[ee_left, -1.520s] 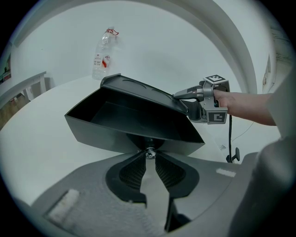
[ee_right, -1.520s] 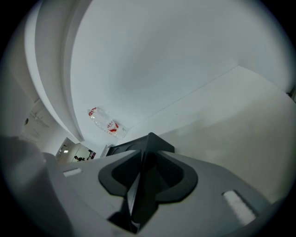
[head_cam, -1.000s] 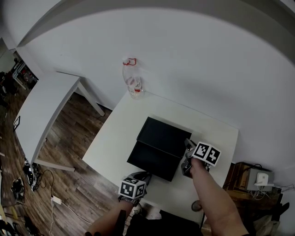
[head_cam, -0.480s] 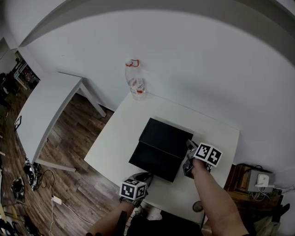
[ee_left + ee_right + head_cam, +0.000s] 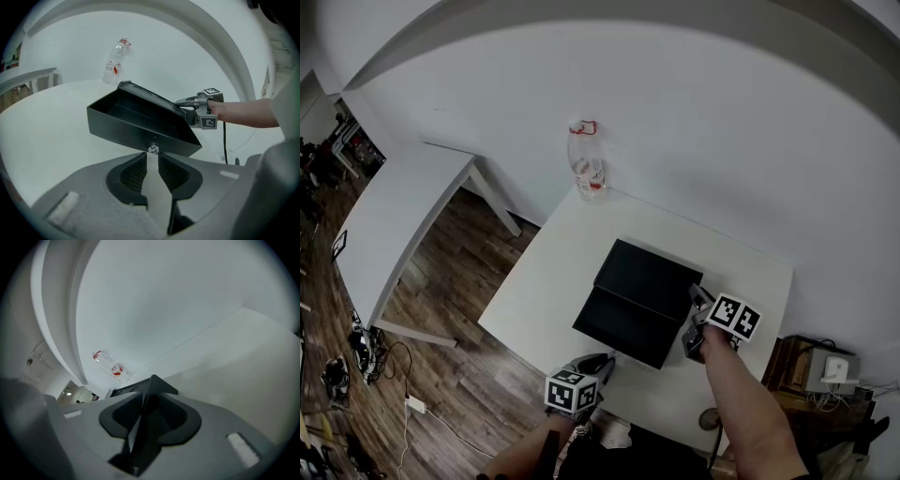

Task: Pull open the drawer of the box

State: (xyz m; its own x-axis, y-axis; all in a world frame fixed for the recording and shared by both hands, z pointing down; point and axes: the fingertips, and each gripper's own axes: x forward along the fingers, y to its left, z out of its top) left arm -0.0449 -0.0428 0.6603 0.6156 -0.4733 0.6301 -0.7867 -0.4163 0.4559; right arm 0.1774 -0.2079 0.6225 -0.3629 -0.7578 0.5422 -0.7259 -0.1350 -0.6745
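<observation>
A black box [image 5: 654, 270] lies on the white table [image 5: 553, 272], its drawer [image 5: 623, 328] pulled out toward me and empty inside [image 5: 133, 115]. The drawer's small clear knob [image 5: 153, 149] sits right at the tips of my left gripper [image 5: 153, 157]. That gripper's jaws have just been opening; bare table shows between them and nothing is gripped. In the head view the left gripper [image 5: 602, 360] is just in front of the drawer. My right gripper [image 5: 696, 302] is at the box's right corner. Its jaws have just been opening a little, with the box [image 5: 157, 385] still filling the gap between them.
A clear plastic bottle [image 5: 589, 169] with a red label stands at the table's far edge by the wall. A second white table [image 5: 394, 225] stands to the left over wood floor with cables. A brown stand with a white device [image 5: 825, 361] is at the right.
The whole head view has shifted slightly right and down. The left gripper's tips now stand a touch off the drawer front. Box and right gripper keep their places.
</observation>
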